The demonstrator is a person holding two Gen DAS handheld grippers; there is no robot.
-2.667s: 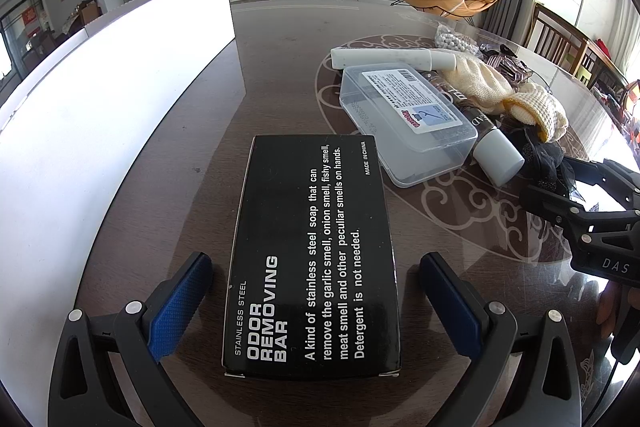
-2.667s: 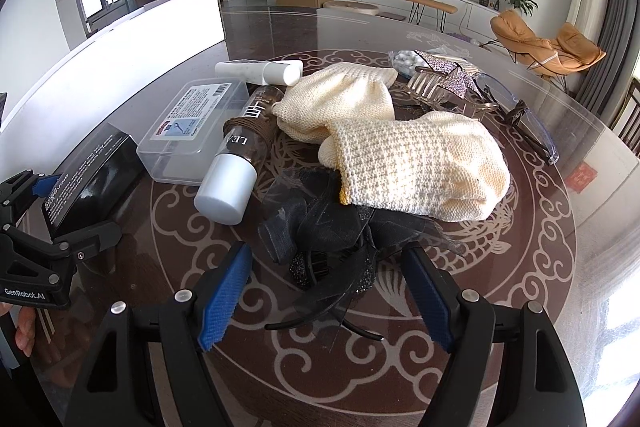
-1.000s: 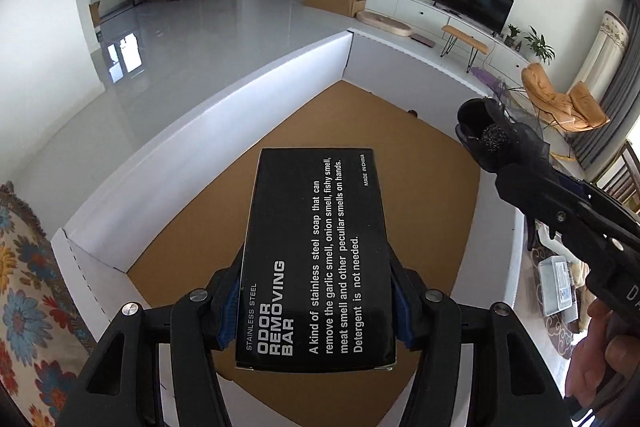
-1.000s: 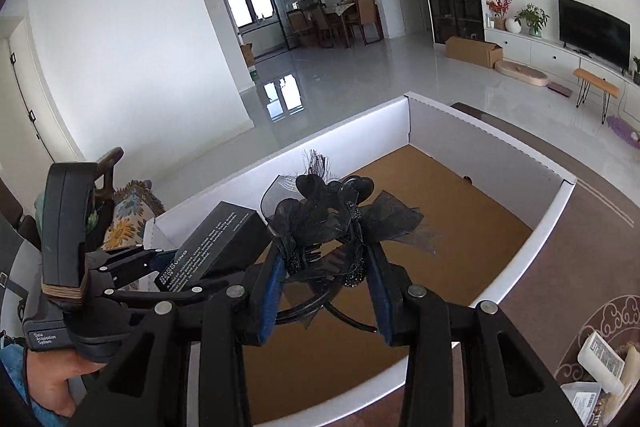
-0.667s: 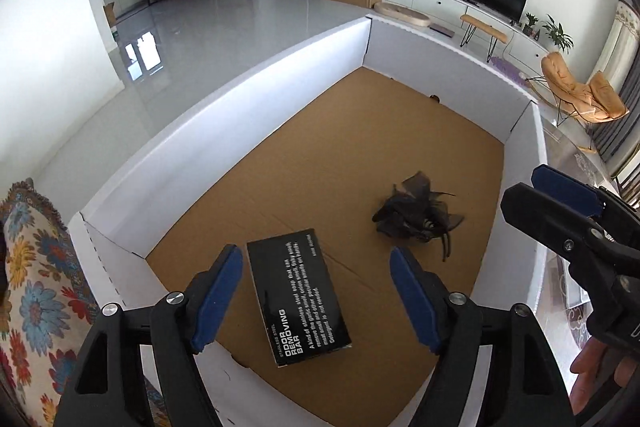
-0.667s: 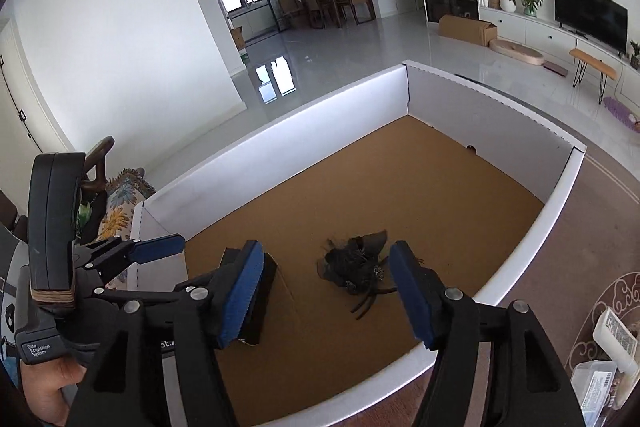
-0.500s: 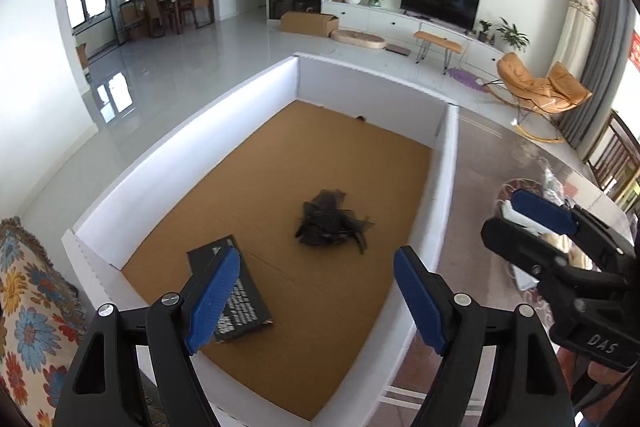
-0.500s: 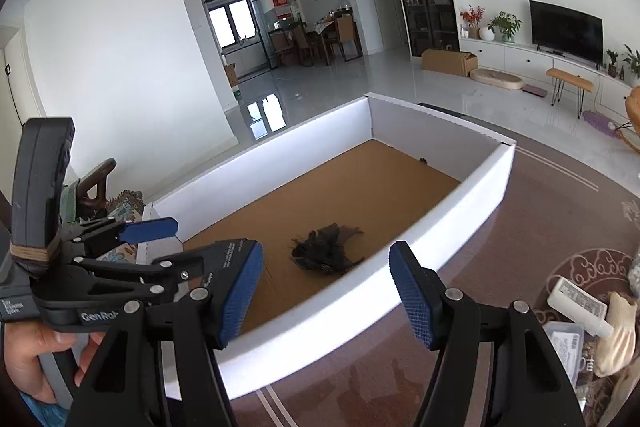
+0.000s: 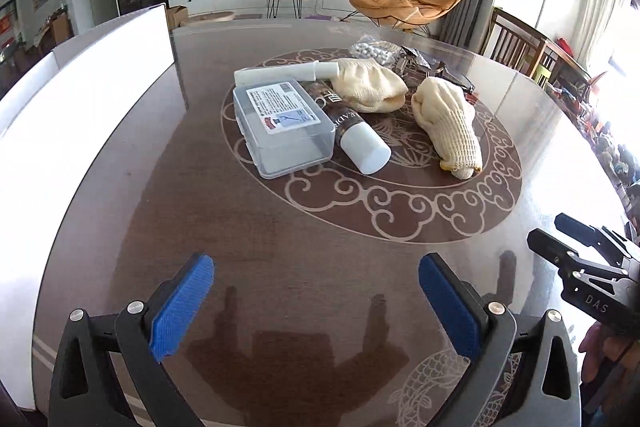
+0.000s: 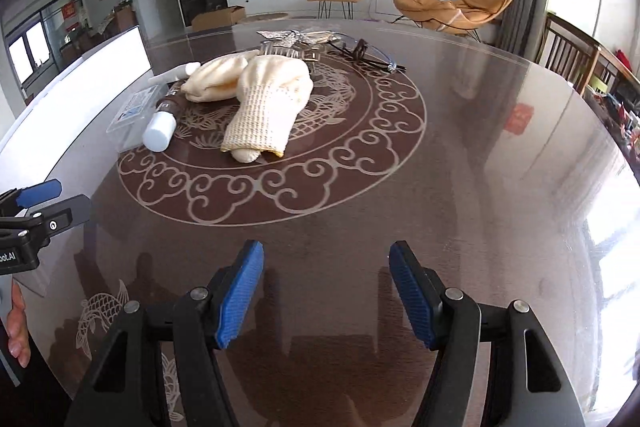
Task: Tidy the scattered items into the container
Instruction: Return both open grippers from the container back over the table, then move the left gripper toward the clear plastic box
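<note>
Scattered items lie in a cluster on the round patterned centre of the dark glossy table (image 9: pixel 312 235). Nearest the white container wall (image 9: pixel 80 99) is a clear plastic box (image 9: pixel 286 131) with a printed label on its lid, lying flat. Just beside it, touching its right edge, lies a brown bottle (image 9: pixel 352 131) on its side, white cap toward the camera. Behind the box lies a white tube (image 9: pixel 280 73). Two cream knit gloves: one (image 9: pixel 368 87) bunched behind the bottle, the other (image 9: pixel 448 123) to the right, cuff toward the camera. Further back: a bag of small white beads (image 9: pixel 374 49), a clear hair comb (image 10: pixel 280 49), safety glasses (image 10: pixel 368 57).

Left gripper (image 9: pixel 316 307) hovers low over bare table, well short of the items, pointing toward the clear box; jaws spread wide, holding nothing. Right gripper (image 10: pixel 326 291) likewise over bare table, aimed at the nearer glove, jaws apart, empty. Neither touches any item.
</note>
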